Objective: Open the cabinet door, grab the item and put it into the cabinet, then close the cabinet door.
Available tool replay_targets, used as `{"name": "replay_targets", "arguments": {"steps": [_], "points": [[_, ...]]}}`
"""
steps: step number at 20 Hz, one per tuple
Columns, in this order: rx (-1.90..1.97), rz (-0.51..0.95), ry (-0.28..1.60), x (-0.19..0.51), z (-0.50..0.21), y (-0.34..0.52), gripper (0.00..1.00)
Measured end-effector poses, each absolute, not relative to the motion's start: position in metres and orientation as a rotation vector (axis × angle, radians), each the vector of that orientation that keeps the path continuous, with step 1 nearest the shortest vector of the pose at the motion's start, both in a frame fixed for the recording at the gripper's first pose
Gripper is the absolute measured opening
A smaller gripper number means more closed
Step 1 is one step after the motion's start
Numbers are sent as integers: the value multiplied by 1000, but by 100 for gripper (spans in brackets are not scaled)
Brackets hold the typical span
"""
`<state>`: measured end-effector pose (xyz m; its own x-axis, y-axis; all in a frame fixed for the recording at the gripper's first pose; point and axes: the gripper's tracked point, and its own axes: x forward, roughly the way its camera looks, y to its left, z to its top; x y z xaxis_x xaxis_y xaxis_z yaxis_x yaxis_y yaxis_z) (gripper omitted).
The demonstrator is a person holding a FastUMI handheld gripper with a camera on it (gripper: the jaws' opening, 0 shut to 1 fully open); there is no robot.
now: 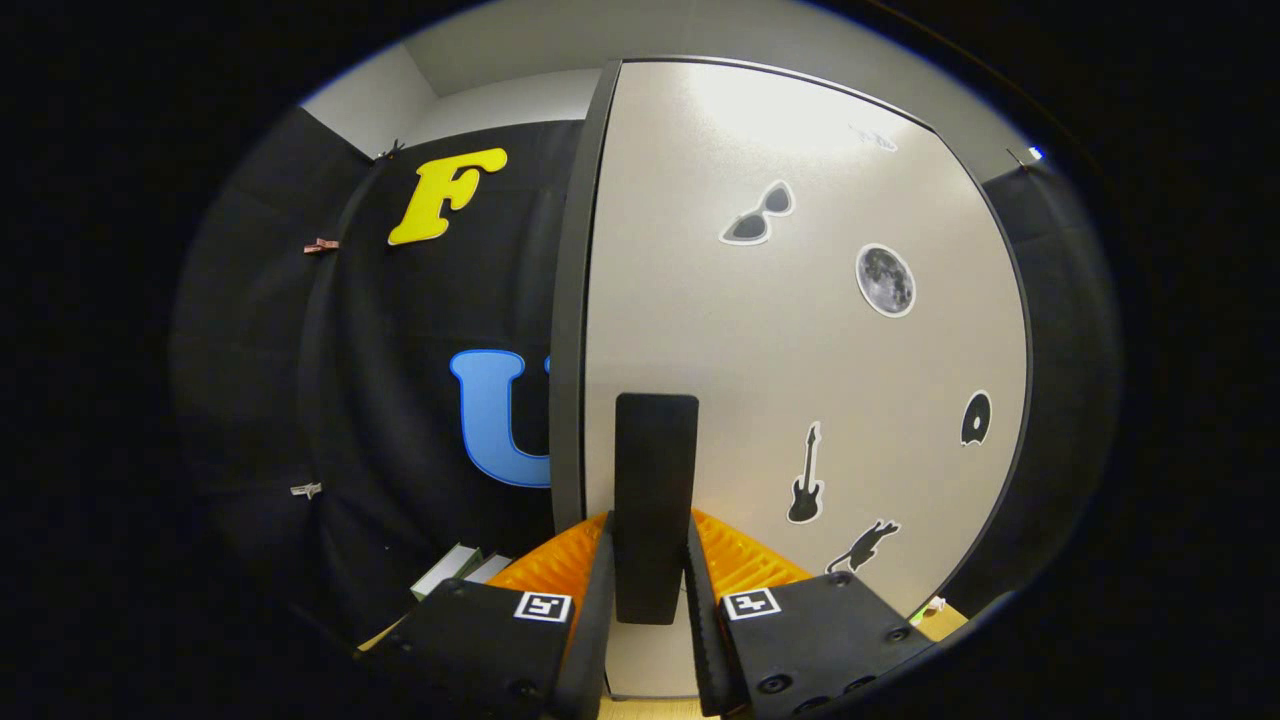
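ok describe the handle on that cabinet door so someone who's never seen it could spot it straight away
Find the big pale cabinet door dotted with small stickers. Low on it, near its dark left edge, stands a black upright bar, the handle, with the gripper shut on its lower end. Unlike the flat stickers, it is a plain raised slab.

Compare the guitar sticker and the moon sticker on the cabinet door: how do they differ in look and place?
The guitar sticker is a dark, narrow upright shape; the moon sticker is a round grey disc with a pale rim. The guitar sits low, near the black handle that the gripper has its fingers around; the moon sits higher, below the sunglasses sticker. Both are stuck flat on the pale cabinet door.
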<state>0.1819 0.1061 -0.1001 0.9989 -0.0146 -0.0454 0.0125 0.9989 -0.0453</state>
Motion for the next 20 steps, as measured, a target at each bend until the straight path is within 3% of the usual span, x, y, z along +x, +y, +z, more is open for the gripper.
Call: {"name": "replay_targets", "arguments": {"steps": [5, 20], "points": [[-58, -4, 57, 183, -102, 105, 15], [-31, 56, 77, 123, -96, 97, 14]]}}
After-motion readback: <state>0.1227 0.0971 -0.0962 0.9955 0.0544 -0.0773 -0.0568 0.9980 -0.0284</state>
